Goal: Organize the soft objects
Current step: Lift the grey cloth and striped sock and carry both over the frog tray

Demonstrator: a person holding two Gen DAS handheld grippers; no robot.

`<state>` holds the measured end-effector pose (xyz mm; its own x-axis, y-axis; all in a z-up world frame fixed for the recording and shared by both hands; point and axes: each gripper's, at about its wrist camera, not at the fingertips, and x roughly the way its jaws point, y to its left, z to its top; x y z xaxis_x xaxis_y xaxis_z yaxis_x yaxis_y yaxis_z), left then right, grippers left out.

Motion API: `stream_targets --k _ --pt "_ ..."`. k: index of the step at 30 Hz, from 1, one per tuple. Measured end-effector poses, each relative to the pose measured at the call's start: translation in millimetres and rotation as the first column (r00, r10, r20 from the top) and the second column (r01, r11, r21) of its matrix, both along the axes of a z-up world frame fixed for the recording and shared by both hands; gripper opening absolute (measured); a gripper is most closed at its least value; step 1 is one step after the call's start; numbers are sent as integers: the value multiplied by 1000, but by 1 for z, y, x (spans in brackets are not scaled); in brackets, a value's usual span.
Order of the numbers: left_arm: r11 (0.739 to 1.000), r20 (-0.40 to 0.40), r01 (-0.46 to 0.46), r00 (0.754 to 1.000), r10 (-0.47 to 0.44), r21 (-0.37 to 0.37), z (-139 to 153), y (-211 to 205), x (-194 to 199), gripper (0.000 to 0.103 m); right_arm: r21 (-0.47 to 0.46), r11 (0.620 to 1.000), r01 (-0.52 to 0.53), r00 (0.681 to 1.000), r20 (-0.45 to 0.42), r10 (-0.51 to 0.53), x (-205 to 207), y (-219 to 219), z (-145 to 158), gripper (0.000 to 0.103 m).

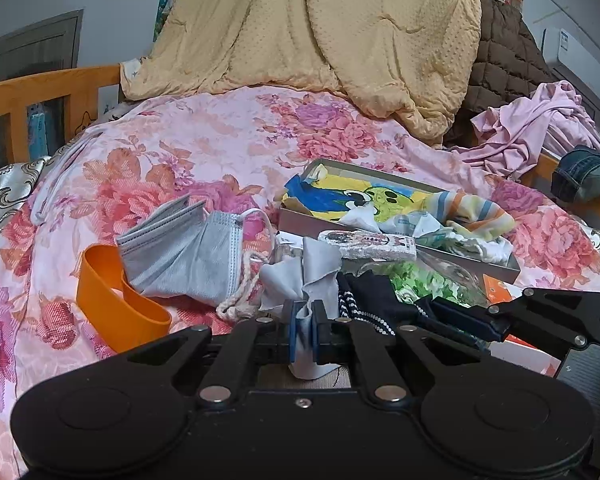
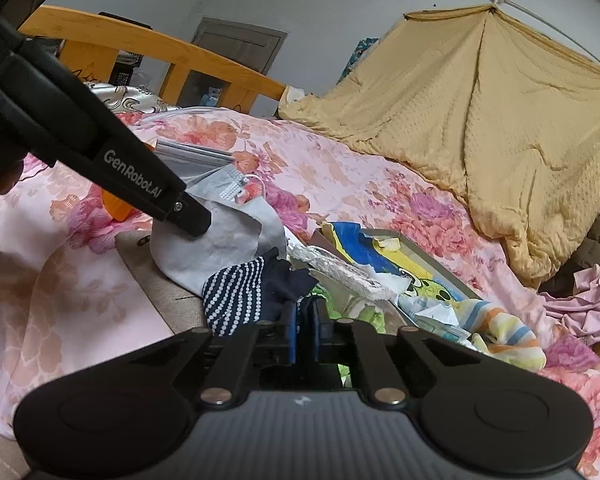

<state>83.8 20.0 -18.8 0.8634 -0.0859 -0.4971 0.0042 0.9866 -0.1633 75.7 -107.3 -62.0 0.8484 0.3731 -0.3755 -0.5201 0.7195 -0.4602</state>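
My left gripper point(image 1: 305, 308) is shut on a pale grey-white cloth point(image 1: 300, 276) that stands up crumpled from between its blue pads. In the right wrist view the same gripper point(image 2: 198, 222) reaches in from the upper left with its tip on that cloth point(image 2: 220, 248). A dark navy cloth with white dotted trim point(image 2: 236, 300) lies just right of it. My right gripper point(image 2: 306, 308) is shut, and the navy fabric runs into its pads. From the left wrist view, the right gripper point(image 1: 436, 306) lies low on the navy cloth point(image 1: 372, 296).
All this lies on a pink floral bedspread point(image 1: 204, 140). Grey face masks point(image 1: 188, 248) and an orange cup point(image 1: 112, 304) sit left. A shallow box point(image 1: 364, 168) holds cartoon cloth and a striped sock point(image 1: 476, 212). A yellow quilt point(image 1: 320, 40) hangs behind, with pink clothing point(image 1: 540, 128) to the right.
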Motion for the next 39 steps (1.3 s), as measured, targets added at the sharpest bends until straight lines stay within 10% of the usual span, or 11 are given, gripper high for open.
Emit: stream_targets --k 39 --pt "999 63 53 997 -53 -1 46 -6 -3 4 201 969 144 987 42 -155 16 -54 46 1"
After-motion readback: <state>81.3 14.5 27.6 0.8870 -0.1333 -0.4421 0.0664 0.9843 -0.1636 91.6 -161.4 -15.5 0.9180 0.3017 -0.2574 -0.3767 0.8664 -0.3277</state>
